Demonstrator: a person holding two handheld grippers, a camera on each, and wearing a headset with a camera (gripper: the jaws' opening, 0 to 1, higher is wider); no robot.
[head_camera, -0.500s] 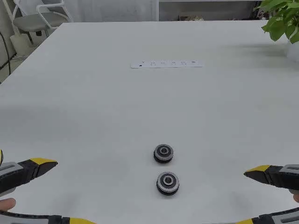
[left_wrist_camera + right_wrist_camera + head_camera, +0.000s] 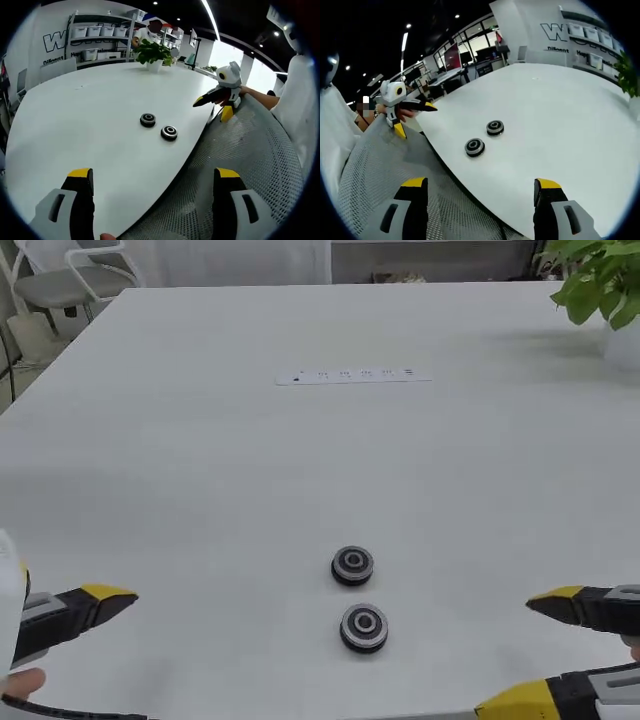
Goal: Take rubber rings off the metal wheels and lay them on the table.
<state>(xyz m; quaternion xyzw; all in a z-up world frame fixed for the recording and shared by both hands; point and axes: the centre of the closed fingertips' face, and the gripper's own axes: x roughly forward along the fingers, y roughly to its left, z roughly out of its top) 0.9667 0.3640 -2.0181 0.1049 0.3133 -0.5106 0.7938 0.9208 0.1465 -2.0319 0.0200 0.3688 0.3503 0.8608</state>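
Hovering off the near edge of the desk (image 2: 300,460), left hand-held gripper (image 2: 152,176) and right hand-held gripper (image 2: 481,182) both gape wide, flanking the metal wheels (image 2: 363,627) lying flat between them, rings seemingly on, set for a grab

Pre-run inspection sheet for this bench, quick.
Surface: white table, matte.
Job's things: far metal wheel and near metal wheel lie flat and apart; black rubber rings seemingly on both.
Clutter: white power strip, mid-table.
Grippers: left claw and right claw open, holding nothing.
Cables: nothing seen on the table.
Surroundings: green potted plant far right, grey chair far left.
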